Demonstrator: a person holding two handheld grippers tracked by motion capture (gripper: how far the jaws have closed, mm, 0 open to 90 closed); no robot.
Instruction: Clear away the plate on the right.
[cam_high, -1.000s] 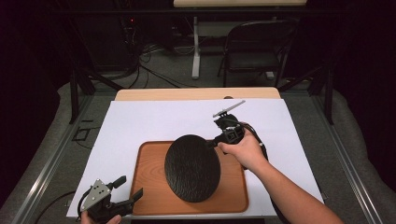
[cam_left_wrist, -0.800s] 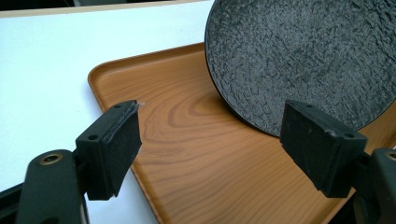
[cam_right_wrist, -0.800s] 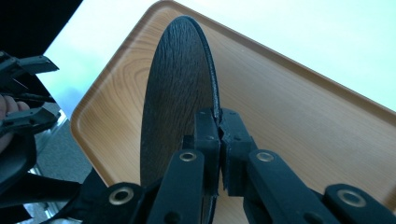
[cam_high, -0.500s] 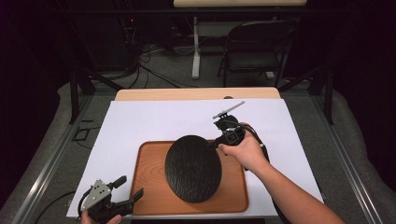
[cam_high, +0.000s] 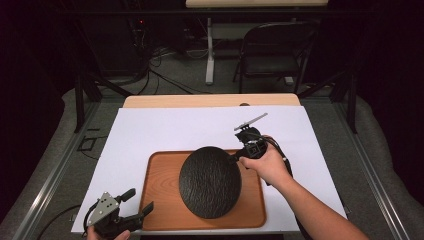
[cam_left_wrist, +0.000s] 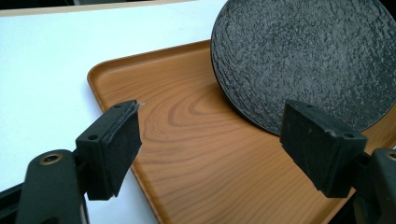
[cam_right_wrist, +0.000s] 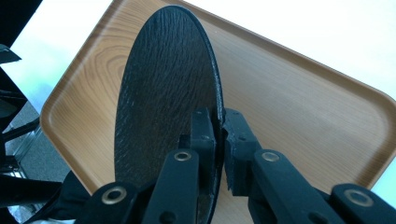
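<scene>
A dark textured round plate (cam_high: 210, 182) stands tilted on edge over a wooden tray (cam_high: 160, 200) on the white-covered table. My right gripper (cam_high: 235, 159) is shut on the plate's right rim. Its jaws have just been easing open a little, with the rim still between them. The right gripper view looks along the jaws (cam_right_wrist: 217, 121) pinching the plate (cam_right_wrist: 163, 93) above the tray (cam_right_wrist: 289, 93). My left gripper (cam_high: 140, 200) stands open at the tray's near left corner. Its wide-apart jaws (cam_left_wrist: 215, 126) frame the tray (cam_left_wrist: 187, 154) and the plate (cam_left_wrist: 303, 56) without touching either.
A white sheet (cam_high: 165, 130) covers the table, with a strip of wooden tabletop (cam_high: 200, 100) at the far edge. Behind the table stand a folding chair (cam_high: 275, 45) and floor cables (cam_high: 165, 65). Metal rails (cam_high: 50, 175) run along both sides.
</scene>
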